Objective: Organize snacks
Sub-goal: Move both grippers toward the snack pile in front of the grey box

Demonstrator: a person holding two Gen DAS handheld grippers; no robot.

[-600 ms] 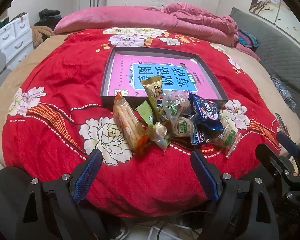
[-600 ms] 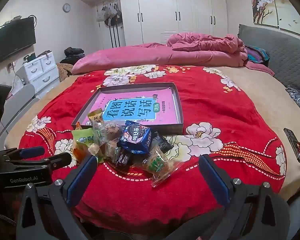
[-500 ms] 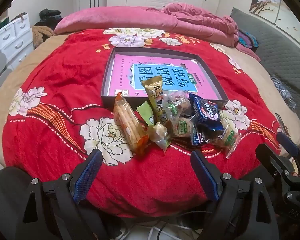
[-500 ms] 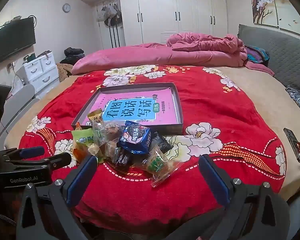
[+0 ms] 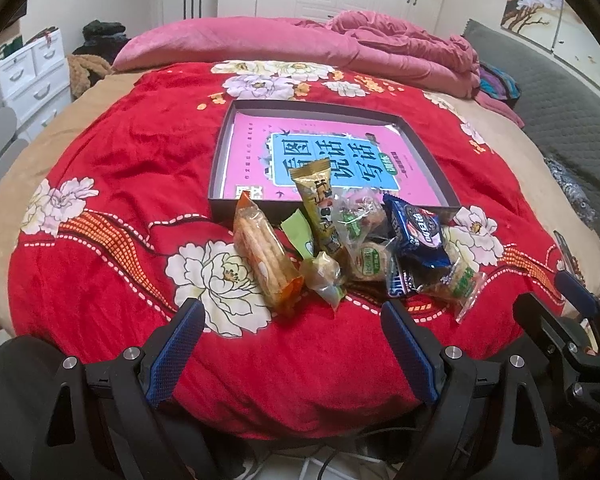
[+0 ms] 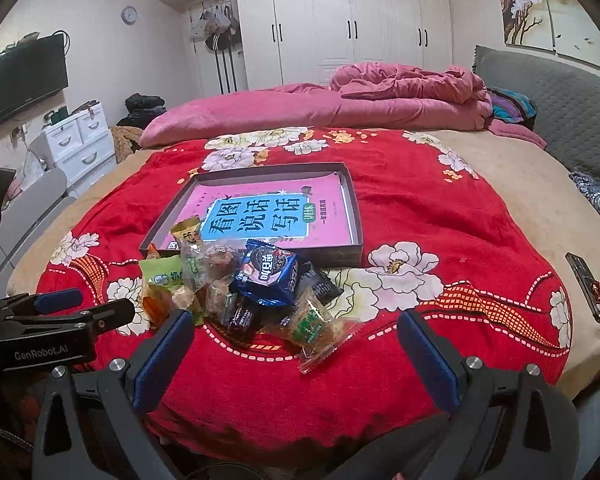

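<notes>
A heap of wrapped snacks lies on the red flowered blanket point(image 5: 112, 184), just in front of a shallow dark box point(image 5: 222, 152) with a pink book inside. In the heap are an orange cracker pack point(image 5: 266, 260), a tan bar point(image 5: 320, 204), a blue cookie pack point(image 5: 418, 232) point(image 6: 266, 272) and a clear green-label pack point(image 6: 312, 326). My left gripper point(image 5: 294, 326) hangs open before the bed's near edge, short of the cracker pack. My right gripper point(image 6: 296, 340) is open too, its fingers either side of the clear pack without touching it.
Pink quilts point(image 6: 380, 96) are piled at the far side of the bed. A dark remote and red beads point(image 6: 592, 292) lie at the bed's right edge. White drawers point(image 6: 80, 140) stand to the left, wardrobes behind. Cables lie on the floor below the left gripper.
</notes>
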